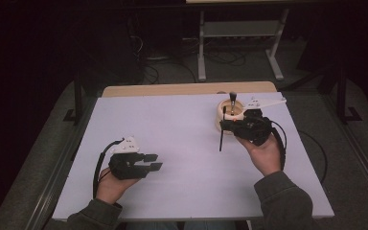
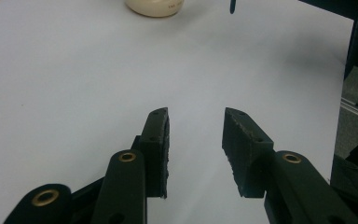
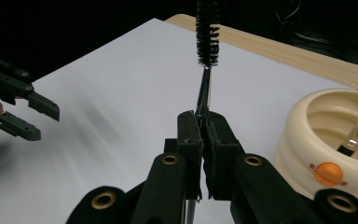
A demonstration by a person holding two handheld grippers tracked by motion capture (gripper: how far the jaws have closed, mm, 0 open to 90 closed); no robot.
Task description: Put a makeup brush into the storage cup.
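R gripper [image 3: 204, 140] clamps brush [image 3: 207, 32]; L gripper [image 2: 196, 140] empty.

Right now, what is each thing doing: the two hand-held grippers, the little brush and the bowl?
Left hand-held gripper: jaws apart, nothing between them, over the white table.
Right hand-held gripper: shut on the black brush.
Black brush: clamped by its thin stem, bristles free in the air.
Cream bowl: upright on the table, another brush standing in it.

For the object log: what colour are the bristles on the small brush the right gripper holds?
Black bristles on a thin metal stem, clearest in the right gripper view.
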